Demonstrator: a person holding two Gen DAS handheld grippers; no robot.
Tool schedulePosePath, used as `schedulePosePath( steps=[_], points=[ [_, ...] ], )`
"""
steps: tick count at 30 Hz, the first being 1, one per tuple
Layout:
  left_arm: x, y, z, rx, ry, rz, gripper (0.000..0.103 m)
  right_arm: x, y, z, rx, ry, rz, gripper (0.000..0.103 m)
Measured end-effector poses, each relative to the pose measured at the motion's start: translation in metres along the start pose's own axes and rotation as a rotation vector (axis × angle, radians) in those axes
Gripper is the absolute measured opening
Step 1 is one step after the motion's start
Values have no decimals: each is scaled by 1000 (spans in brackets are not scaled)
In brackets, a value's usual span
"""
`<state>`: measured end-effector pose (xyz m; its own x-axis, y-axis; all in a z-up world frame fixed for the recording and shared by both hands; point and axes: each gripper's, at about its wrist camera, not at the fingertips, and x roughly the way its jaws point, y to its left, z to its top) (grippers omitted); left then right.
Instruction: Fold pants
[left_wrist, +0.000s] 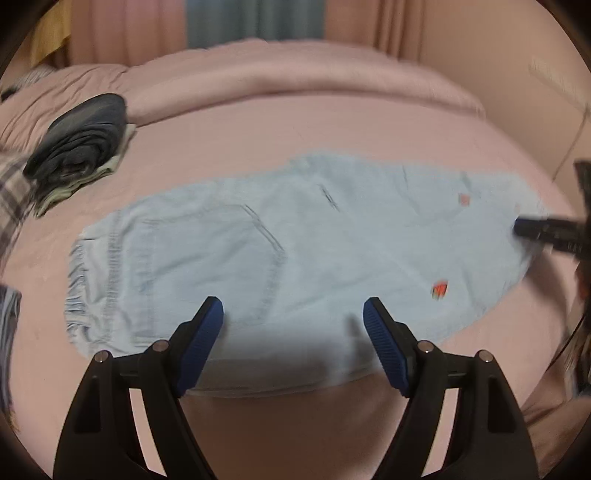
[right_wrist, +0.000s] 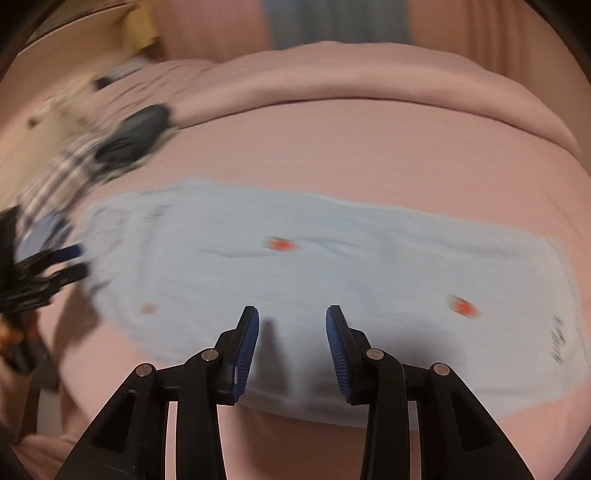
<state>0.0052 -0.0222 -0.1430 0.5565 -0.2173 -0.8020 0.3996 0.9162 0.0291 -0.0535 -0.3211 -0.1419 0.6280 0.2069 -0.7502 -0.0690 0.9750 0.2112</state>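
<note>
Light blue pants (left_wrist: 295, 254) with small orange marks lie flat on the pink bed, folded lengthwise, waistband at the left in the left wrist view. They also show in the right wrist view (right_wrist: 332, 266), blurred. My left gripper (left_wrist: 293, 314) is open and empty, just above the pants' near edge. My right gripper (right_wrist: 291, 321) is open and empty, over the near edge of the leg part. The right gripper shows at the far right of the left wrist view (left_wrist: 532, 229), by the leg hem. The left gripper shows at the left of the right wrist view (right_wrist: 74, 262).
A pile of folded dark clothes (left_wrist: 81, 144) lies on the bed at the left, with plaid fabric (left_wrist: 11, 192) beside it. A rolled pink duvet (left_wrist: 303, 81) runs along the back. Curtains (left_wrist: 255, 22) hang behind the bed.
</note>
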Motion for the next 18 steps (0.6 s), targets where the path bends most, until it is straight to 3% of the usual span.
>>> schedulePosePath(
  steps=[2,5,8,10,13,18],
  points=[
    [19,-4,-9,42,89,28,79,3,-25,-14,20,43,-77,38],
    [19,4,-8,18,100,7,79,-21,-65,-30,103,-18,-57,38],
    [15,8,1,-7,117,0,79,-58,-129,-47,338,-87,-140,39],
    [11,1,11,-10,100,-32,79,-80,-166,-62,509,-149,-111,40],
    [7,-26,30,-17,64,-125,79,-92,-191,-83,639,-200,-45,48],
    [24,-88,68,-23,69,-367,79,-66,-199,-98,789,-231,118,48]
  ],
)
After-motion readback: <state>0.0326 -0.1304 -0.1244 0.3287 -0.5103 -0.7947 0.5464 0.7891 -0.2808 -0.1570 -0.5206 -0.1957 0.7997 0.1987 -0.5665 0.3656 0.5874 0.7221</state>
